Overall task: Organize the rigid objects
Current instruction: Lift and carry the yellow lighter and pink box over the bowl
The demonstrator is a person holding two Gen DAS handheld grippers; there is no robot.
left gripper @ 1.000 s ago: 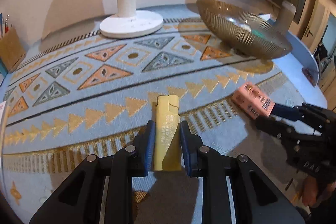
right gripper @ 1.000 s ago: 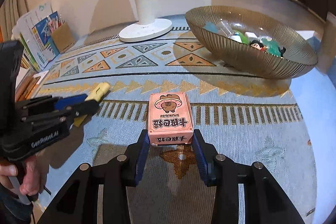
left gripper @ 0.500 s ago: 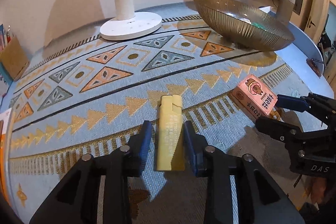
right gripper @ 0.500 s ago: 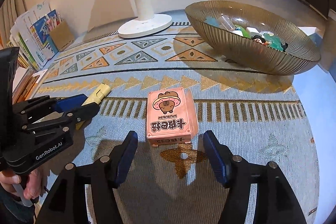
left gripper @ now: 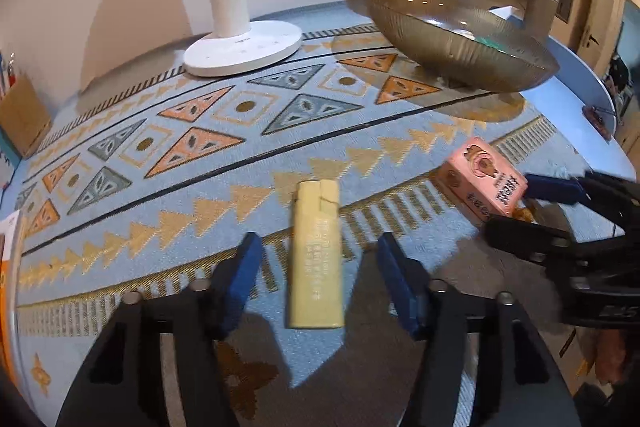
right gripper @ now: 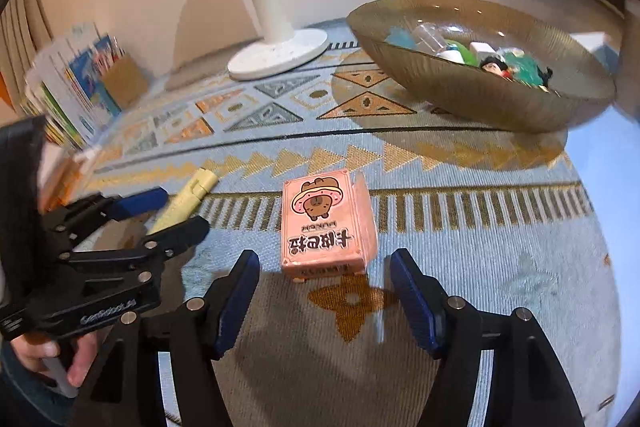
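The pale yellow flat plastic lighter-shaped case lies on the patterned blue woven mat, its long axis running near to far, straight between the blue pads of the left gripper, whose jaws are opening and touch neither side. Just to its right, the pink printed card box lies flat ahead of the right gripper, whose jaws are also opening, holding nothing. The ribbed amber glass bowl sits far right, with bare mat between, and the white lamp base stands far left.
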